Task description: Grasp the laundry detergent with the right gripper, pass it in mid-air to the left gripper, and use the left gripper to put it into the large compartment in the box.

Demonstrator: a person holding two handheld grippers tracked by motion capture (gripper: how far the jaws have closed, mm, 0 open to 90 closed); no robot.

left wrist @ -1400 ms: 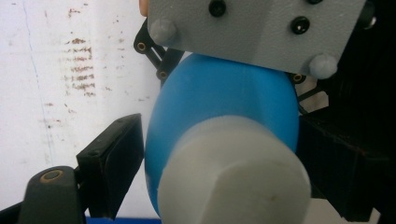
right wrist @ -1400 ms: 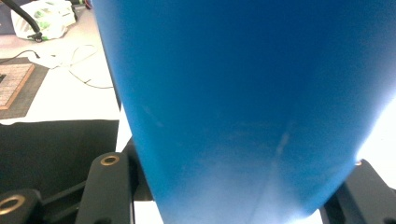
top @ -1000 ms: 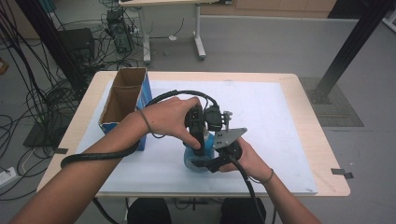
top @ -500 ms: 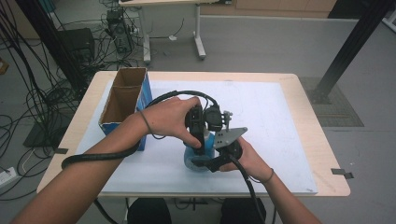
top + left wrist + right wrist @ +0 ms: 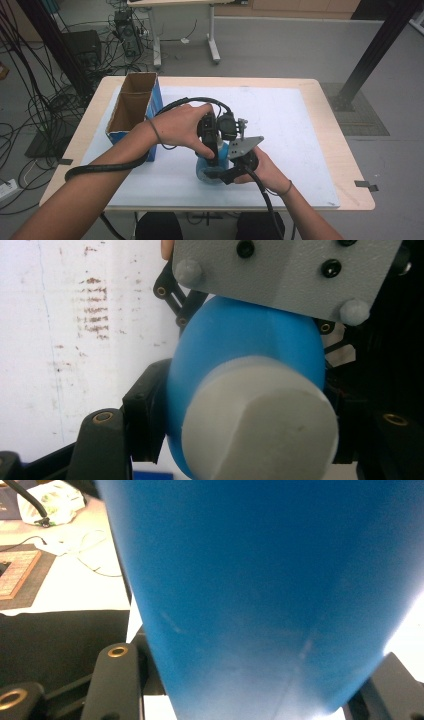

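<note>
A blue bottle [image 5: 206, 169] with a white cap stands on the white sheet near the table's front. In the left gripper view its cap [image 5: 260, 425] points at the camera and its blue body [image 5: 240, 340] swells behind. My left gripper [image 5: 212, 150] comes down from above; its jaws have just closed in and press the bottle's neck on both sides. My right gripper [image 5: 220, 172] comes in low from the right, shut on the bottle's body [image 5: 260, 590], with its grey plate [image 5: 285, 270] beside the bottle.
An open cardboard box with blue sides [image 5: 132, 107] stands at the table's left. The white sheet [image 5: 295, 125] covers most of the wooden table [image 5: 345, 135]. Cables trail from both grippers. Cables and another table's legs lie on the floor beyond.
Both hands stay where they were around the bottle. No shift of the bottle or the box shows.
</note>
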